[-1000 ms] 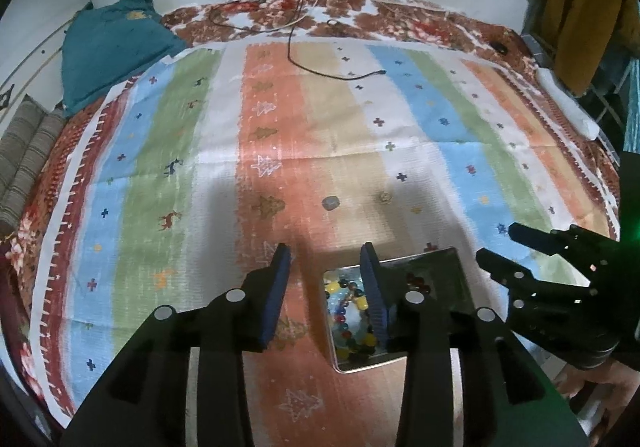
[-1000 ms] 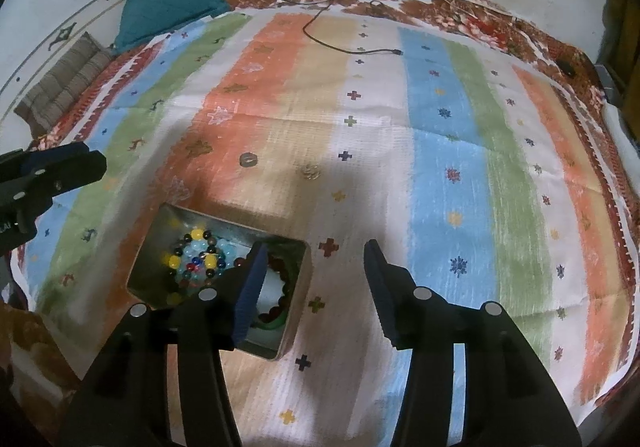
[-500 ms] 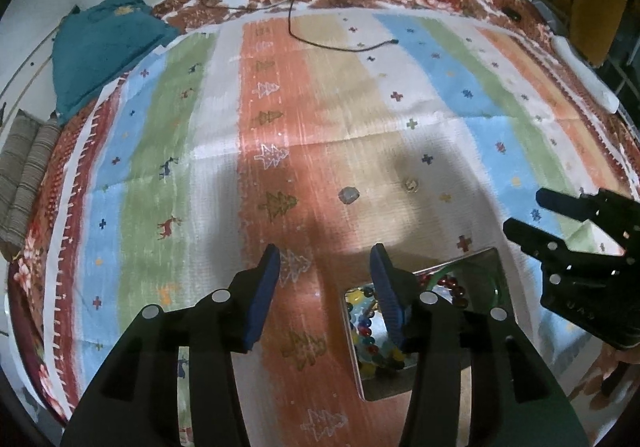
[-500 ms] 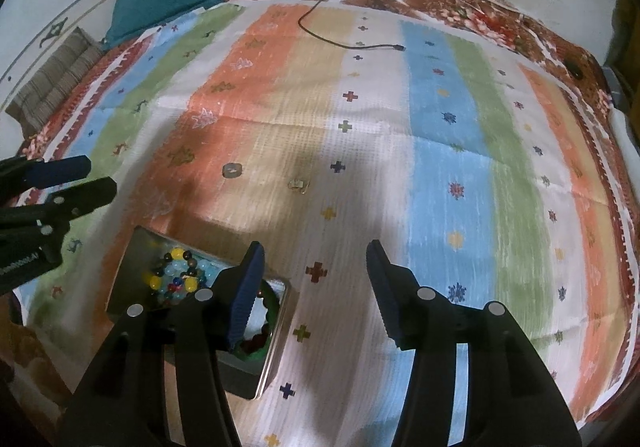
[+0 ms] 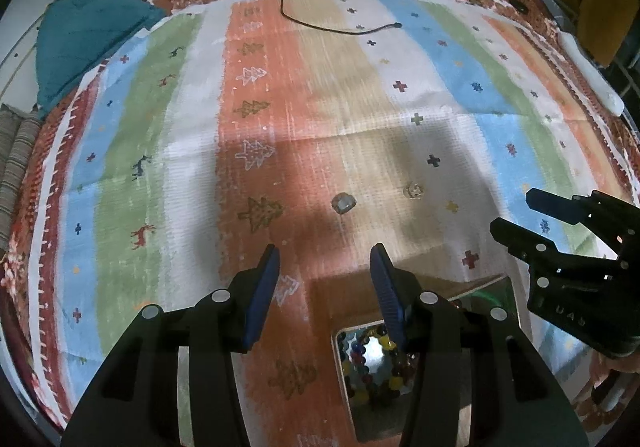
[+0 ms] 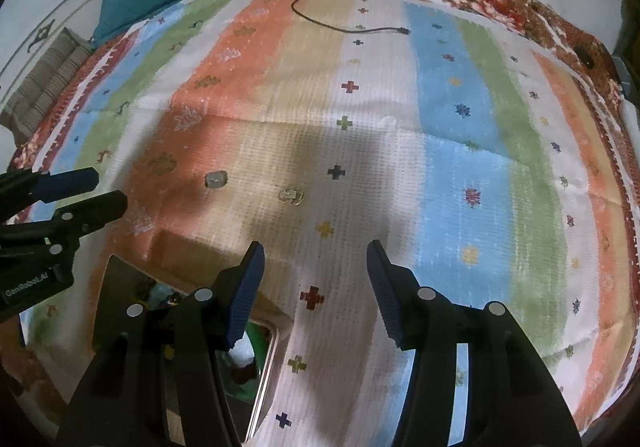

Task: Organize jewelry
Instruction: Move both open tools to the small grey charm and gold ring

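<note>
Looking along my left gripper, I see its blue ribbed pads spread wide with nothing between them, and it has drawn back from over the metal tin, which a second ago sat right under the right pad and now lies lower and to the right in the view. That tin, a shallow rectangular box with shiny rounded walls, holds a coiled string of glossy multicoloured beads. Ahead on the striped woven cloth two loose pieces wait apart from each other: a small grey faceted ring and, to its right, a pale wiry ornament. I judge the beads are already stowed and these two are next. My right gripper shows at the right edge, fingers parted. From the right wrist view, my right gripper is likewise wide open and empty, having pulled away from the tin, whose polished rim now sits low by the left pad, with green and dark red jewelry inside. The ring and the ornament lie ahead on the coarse, ribbed cloth, the ornament nearer my line. The left gripper hangs at the left edge, parted.
</note>
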